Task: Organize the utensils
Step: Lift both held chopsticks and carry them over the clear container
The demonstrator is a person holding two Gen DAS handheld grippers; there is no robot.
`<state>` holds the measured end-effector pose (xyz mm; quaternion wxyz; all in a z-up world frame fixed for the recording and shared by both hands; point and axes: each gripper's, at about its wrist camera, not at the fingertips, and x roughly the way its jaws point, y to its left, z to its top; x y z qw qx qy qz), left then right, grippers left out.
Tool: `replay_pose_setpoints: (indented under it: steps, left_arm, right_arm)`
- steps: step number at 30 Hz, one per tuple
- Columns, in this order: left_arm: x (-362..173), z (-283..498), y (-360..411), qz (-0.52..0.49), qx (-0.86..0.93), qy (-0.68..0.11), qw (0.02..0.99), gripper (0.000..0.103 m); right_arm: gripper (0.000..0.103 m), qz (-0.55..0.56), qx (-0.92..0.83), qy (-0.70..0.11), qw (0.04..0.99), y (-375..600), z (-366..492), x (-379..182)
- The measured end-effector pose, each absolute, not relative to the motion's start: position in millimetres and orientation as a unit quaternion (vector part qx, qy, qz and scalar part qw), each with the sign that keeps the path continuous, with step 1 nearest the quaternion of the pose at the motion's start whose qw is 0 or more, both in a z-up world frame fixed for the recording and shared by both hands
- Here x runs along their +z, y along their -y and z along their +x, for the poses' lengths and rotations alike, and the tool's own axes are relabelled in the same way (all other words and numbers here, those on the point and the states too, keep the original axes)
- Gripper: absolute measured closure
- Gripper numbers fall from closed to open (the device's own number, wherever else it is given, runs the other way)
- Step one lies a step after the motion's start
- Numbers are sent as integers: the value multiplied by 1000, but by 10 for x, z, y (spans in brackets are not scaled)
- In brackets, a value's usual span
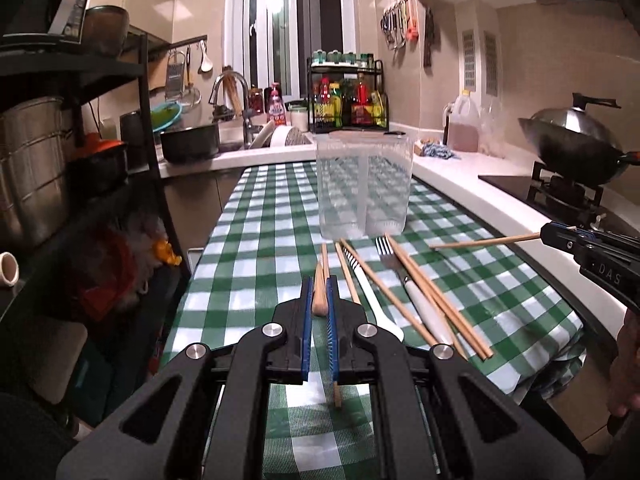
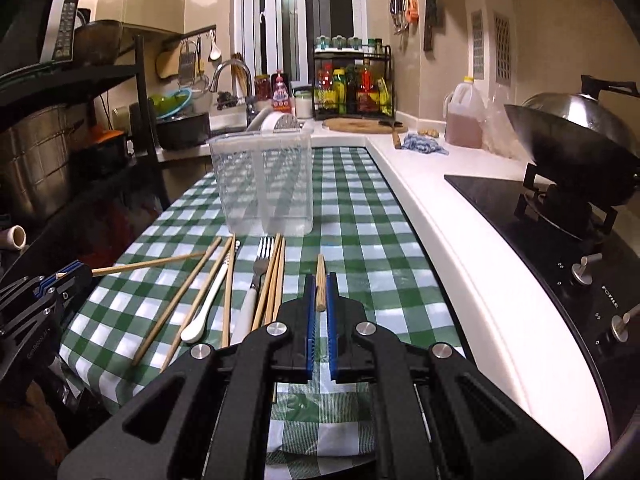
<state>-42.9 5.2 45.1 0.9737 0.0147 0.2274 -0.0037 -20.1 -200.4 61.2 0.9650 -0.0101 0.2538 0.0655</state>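
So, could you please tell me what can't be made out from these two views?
- Left wrist view: the rear end of the chopstick in the left tongs is hidden behind the tongs' body.
- Right wrist view: the near ends of the fork and loose chopsticks are covered by the right tongs.
- Both views: whether the clear holder contains anything; its walls are translucent and ribbed.
- Hanging wall tools: too small.

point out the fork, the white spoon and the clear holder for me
fork point(image 2: 264, 249): right wrist view, on the tines
white spoon point(image 2: 194, 331): right wrist view, on the bowl end
clear holder point(image 1: 366, 188): left wrist view, on the front wall near the divider
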Motion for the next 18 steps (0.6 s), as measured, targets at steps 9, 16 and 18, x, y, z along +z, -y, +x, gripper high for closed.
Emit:
replay_pose_setpoints:
  steps: [9, 16, 18]
  left_arm:
    - [752, -411, -138, 3, -12, -200, 980, 96]
    - [1070, -236, -259, -11, -17, -186, 982, 96]
    - [1172, -156, -300, -14, -23, -190, 981, 96]
  right_arm:
    - [98, 2, 72, -231, 970, 2039, -235, 877]
    - [98, 10, 79, -227, 971, 1999, -133, 1148]
    - [98, 13, 86, -234, 968, 1968, -58, 1227]
